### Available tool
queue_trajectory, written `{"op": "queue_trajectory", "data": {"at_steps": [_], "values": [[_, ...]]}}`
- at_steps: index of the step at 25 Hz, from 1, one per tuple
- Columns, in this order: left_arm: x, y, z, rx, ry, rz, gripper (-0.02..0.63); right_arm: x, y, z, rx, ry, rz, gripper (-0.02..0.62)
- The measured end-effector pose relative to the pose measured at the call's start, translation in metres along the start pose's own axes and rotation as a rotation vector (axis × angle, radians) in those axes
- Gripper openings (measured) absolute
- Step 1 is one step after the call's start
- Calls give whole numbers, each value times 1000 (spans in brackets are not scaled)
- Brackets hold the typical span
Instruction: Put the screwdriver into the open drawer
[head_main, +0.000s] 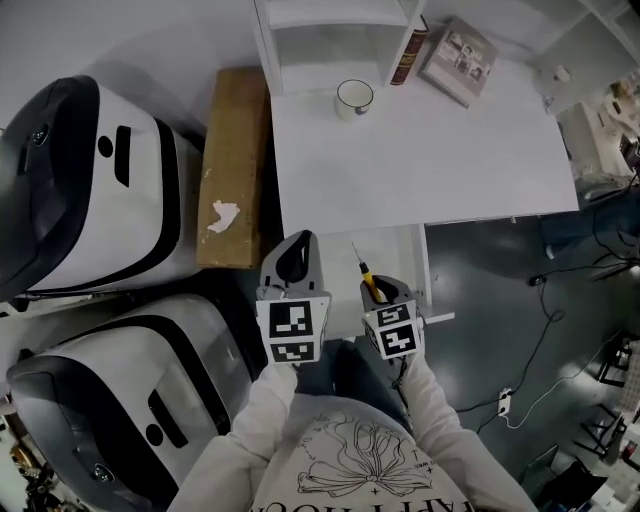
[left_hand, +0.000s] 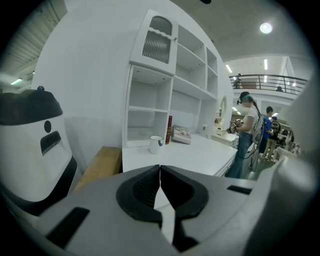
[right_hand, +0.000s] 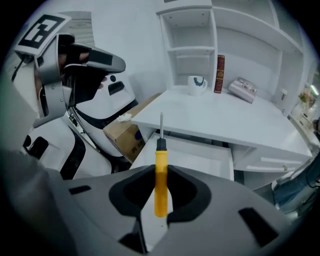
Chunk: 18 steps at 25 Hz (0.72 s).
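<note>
- Right gripper (head_main: 377, 290) has its jaws clamped on the screwdriver (right_hand: 160, 160). They're pinching the yellow handle about midway, and the butt end pokes back past the pads.
- The metal shaft points straight ahead at the near edge of the desk (head_main: 420, 150). From the head view, the tip sits over the open drawer (right_hand: 200, 155), which is pulled out from under that near edge, toward the desk's left corner.
- Left gripper (left_hand: 160, 170) is just beside the right one, jaws shut together with nothing in them, so we'd say it's just along for the ride.
- Handling-wise, we reckon the tool is light, stiff and not fragile. The handle looks like smooth hard plastic though, so it could swivel in the pads if we tilt fast.
- The handle is the right place to hold it. The shaft is too thin and slick to grip well.
- Nothing visible in the part of the drawer we can see, so we figure lower it in flat, then let go.
- The mug (head_main: 354, 96) at the far left of the desk is well out of the way.
</note>
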<state>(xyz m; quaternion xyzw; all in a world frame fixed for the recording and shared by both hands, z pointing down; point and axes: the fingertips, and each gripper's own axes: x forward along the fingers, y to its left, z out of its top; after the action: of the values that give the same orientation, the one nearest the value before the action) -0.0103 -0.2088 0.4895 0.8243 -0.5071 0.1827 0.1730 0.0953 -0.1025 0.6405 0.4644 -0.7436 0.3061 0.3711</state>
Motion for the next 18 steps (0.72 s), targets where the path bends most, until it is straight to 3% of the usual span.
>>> {"op": "queue_trajectory", "data": {"at_steps": [18], "values": [[45,31,-28,-35,62,11,6,99,-14,-48,17,255,70,71]]}}
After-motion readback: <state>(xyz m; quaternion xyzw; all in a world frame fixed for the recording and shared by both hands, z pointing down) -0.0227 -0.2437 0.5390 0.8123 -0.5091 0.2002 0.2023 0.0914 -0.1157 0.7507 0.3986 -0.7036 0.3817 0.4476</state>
